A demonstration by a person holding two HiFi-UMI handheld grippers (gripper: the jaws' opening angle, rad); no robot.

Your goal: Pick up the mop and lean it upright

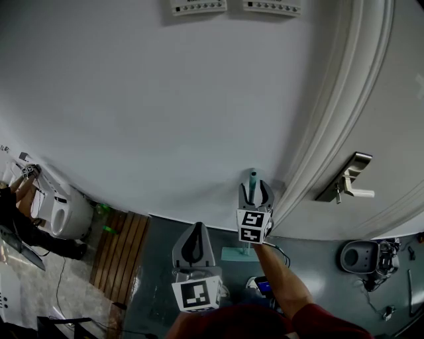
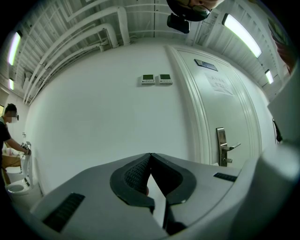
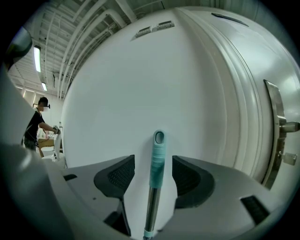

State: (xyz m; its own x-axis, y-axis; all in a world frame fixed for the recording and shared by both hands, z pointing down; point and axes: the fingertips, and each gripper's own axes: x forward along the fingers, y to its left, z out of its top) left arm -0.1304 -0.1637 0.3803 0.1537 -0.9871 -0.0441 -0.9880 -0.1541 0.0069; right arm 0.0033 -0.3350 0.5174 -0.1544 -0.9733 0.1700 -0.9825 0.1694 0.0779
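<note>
The mop stands upright against the white wall point(image 1: 165, 99). Its metal handle with a teal grip point(image 1: 252, 179) rises between the jaws of my right gripper point(image 1: 255, 187), and its pale teal head point(image 1: 236, 253) rests on the floor below. In the right gripper view the teal grip point(image 3: 157, 154) sits in the middle of the right gripper point(image 3: 153, 160), with a gap on each side, so the pads do not touch it and the gripper is open. My left gripper point(image 1: 197, 227) hangs lower left of the mop; its jaws point(image 2: 150, 155) meet at the tips with nothing between them.
A white door with a metal lever handle point(image 1: 348, 182) and a moulded frame point(image 1: 318, 152) stands right of the mop. Two wall controllers point(image 1: 199, 6) sit high up. A white fixture point(image 1: 63, 212) and a person point(image 1: 13, 198) are far left; gear lies on the floor point(image 1: 361, 257).
</note>
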